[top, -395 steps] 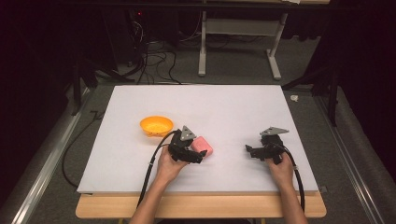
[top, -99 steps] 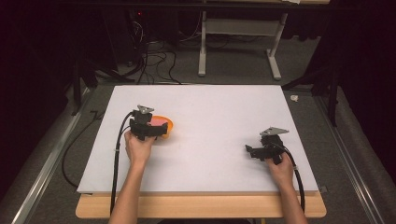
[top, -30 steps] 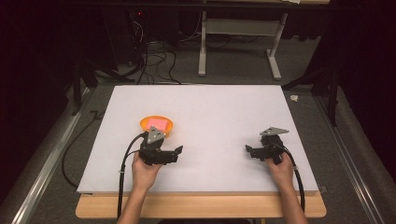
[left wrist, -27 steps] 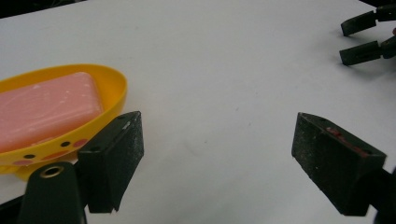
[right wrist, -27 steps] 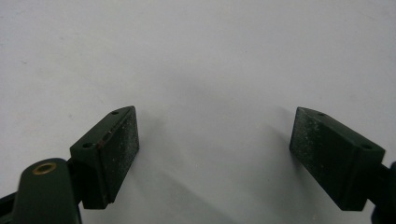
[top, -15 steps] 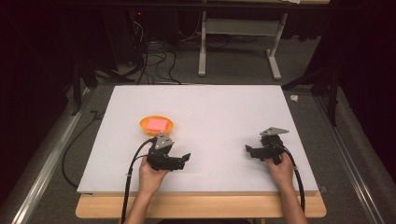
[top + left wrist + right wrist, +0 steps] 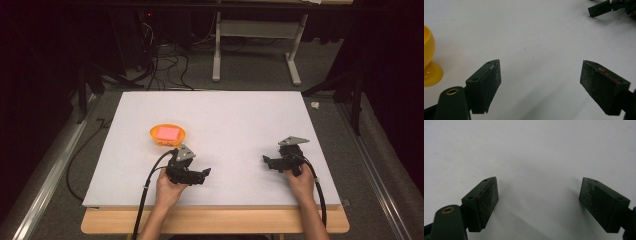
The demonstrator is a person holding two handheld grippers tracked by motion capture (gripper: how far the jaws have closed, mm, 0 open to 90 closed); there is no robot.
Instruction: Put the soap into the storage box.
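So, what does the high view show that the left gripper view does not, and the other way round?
The high view alone shows the pink block lying inside the orange bowl, both hands, and the floor past the table. The left gripper view alone shows the left claw from close up: jaws wide apart, nothing between them, reddish marks on one pad. Both show the bowl, the white table and the right claw, which the left gripper view catches at its top corner.
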